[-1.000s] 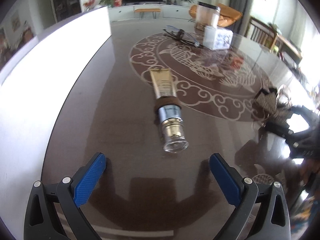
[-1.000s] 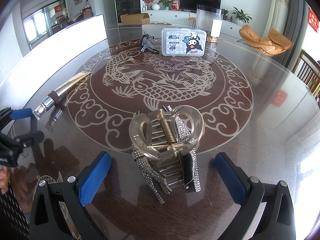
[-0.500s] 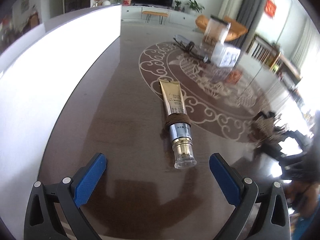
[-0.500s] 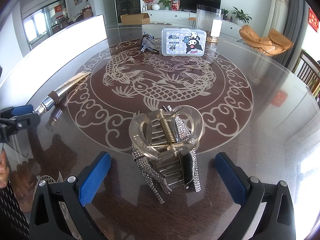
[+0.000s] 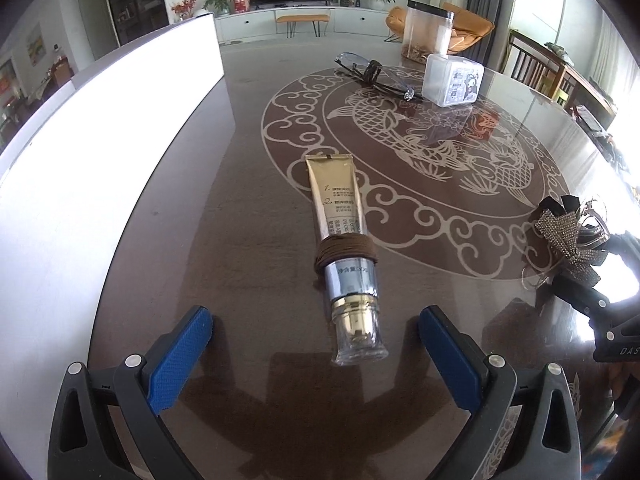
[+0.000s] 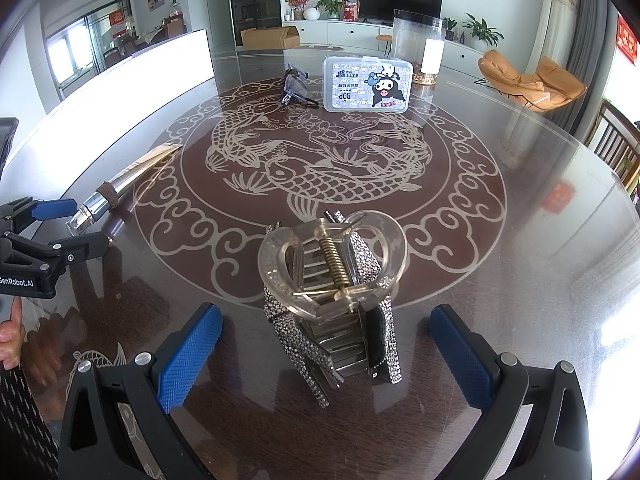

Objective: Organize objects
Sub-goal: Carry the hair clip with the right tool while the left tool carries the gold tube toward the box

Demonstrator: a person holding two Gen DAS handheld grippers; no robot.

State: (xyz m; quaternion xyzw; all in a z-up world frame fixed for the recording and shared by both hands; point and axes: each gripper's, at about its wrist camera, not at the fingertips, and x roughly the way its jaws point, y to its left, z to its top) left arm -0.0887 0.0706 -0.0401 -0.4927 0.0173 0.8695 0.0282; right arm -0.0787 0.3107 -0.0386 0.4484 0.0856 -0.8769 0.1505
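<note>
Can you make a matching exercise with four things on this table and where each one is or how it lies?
Things:
1. gold tube
2. hair clip
3. glasses
4. plastic box

Places or states:
A. standing on edge at the far side, cartoon label facing the right wrist camera
B. lying flat, clear cap toward the left gripper, brown band around it
C. folded, just left of the box
D. between the open fingers of the right gripper, spring on top

Pairs: 1-B, 2-D, 3-C, 4-A
</note>
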